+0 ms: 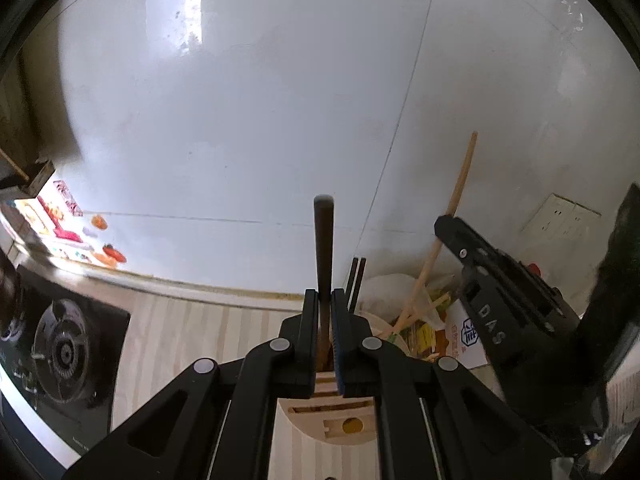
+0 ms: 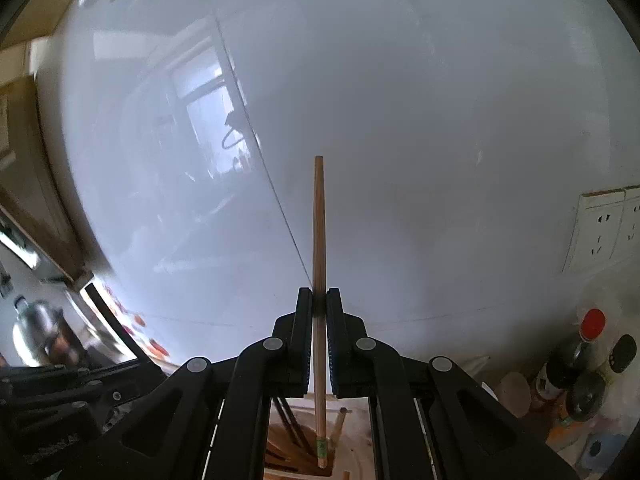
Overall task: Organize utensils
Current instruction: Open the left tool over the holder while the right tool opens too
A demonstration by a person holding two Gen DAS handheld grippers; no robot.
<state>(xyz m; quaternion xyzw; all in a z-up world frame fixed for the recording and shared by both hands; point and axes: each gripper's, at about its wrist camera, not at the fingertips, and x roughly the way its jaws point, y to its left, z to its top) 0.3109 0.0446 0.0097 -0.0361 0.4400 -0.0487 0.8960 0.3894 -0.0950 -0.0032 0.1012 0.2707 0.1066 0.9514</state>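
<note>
- The left wrist camera sat right behind the left tongs [image 1: 325,308] and looked forward along them, tipped up at the white wall [image 1: 280,120].
- It was very close to the wooden block [image 1: 332,412] just under its tongs, with the stove [image 1: 60,348] low on its left.
- The right wrist camera sat right behind the right tongs [image 2: 319,308] and also looked up at the white wall [image 2: 420,140].
- It was close above the wooden holder [image 2: 304,452].
- Both views showed the same wall and the wall sockets [image 1: 560,216] [image 2: 604,232].
- Each view caught the other tongs at its edge.
</note>
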